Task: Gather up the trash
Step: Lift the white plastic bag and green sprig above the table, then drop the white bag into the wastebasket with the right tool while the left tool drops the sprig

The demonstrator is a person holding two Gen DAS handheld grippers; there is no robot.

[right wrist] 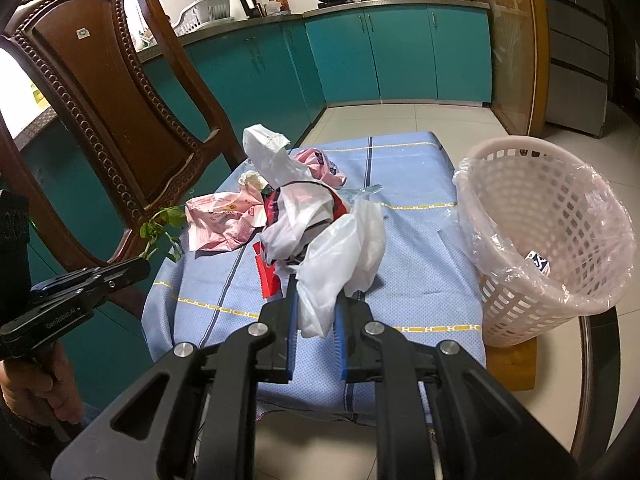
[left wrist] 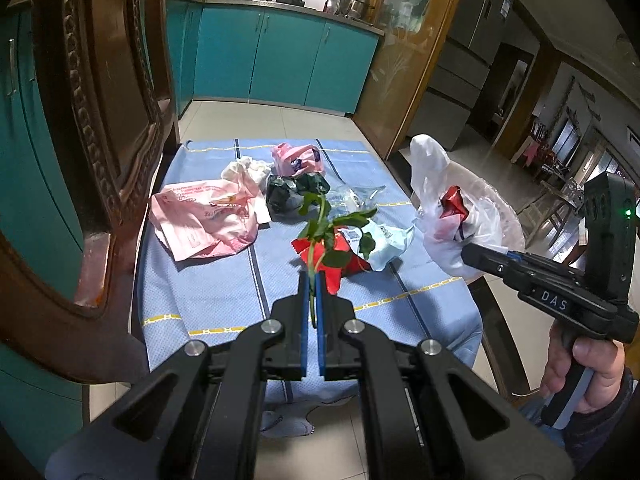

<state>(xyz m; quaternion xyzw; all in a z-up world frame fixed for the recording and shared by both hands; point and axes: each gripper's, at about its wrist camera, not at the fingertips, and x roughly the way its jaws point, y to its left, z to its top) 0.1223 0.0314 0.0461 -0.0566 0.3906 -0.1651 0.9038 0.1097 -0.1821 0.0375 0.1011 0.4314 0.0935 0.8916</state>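
Note:
My left gripper [left wrist: 313, 278] is shut on the stalk of a green leafy stem [left wrist: 324, 224], held above the blue-clothed table [left wrist: 224, 288]. In the right wrist view the same gripper [right wrist: 144, 267] shows at the left with the leaves [right wrist: 160, 228] sticking up. My right gripper [right wrist: 316, 284] is shut on a crumpled white plastic bag [right wrist: 340, 256] with a red and black wrapper inside. From the left wrist view it [left wrist: 467, 254] holds the bag [left wrist: 452, 200] at the table's right edge. A pink lined basket [right wrist: 532, 208] stands to the right.
On the cloth lie a large pink bag [left wrist: 208, 216], a small pink wrapper [left wrist: 296, 160], a dark green wrapper [left wrist: 288, 194], a red wrapper [left wrist: 340, 254], a pale wrapper [left wrist: 390, 240] and white tissue [left wrist: 246, 168]. A carved wooden chair [right wrist: 100, 100] stands at the left.

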